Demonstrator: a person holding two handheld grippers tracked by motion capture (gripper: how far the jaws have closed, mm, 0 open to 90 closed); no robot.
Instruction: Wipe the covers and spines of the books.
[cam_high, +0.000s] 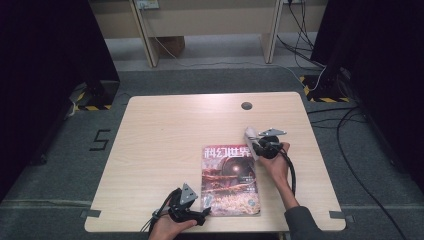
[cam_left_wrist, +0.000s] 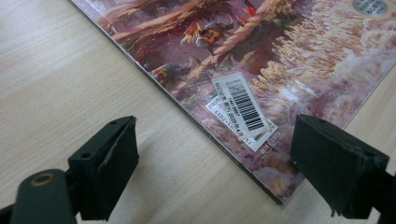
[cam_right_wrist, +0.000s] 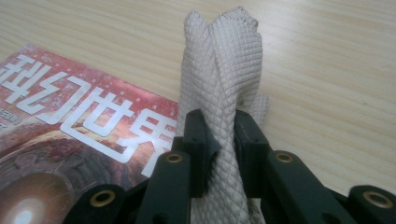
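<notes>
High view: a pale wooden table (cam_high: 165, 150) with a small round cable hole (cam_high: 246, 106) near its far edge stands on grey carpet, with dark partitions to either side and black cables trailing over the floor at the right. A glossy magazine with a red and orange illustrated cover and white characters across its top (cam_high: 229, 180) lies flat on the near middle of the table, nothing resting on it. At its far right corner the right gripper (cam_high: 256, 141) holds a folded piece of off-white cloth with a fine diamond weave (cam_high: 250, 139); the right gripper view shows both black jaws pressed tight against the cloth (cam_right_wrist: 224, 88), which stands up in a twisted fold above the bare wood just right of the magazine's title edge (cam_right_wrist: 84, 116). The lower part of the cloth is hidden behind the jaws, so its full size cannot be made out. The right forearm reaches in from the near right, its dark sleeve cut off at the frame's edge, the hand wrapped round the gripper body. The left gripper (cam_high: 202, 212) sits at the magazine's near left corner; in the left gripper view its jaws stand wide apart, unclenched, one on each side of that corner with its white barcode sticker (cam_left_wrist: 243, 105), touching nothing. The left hand is mostly cut off at the near edge.
</notes>
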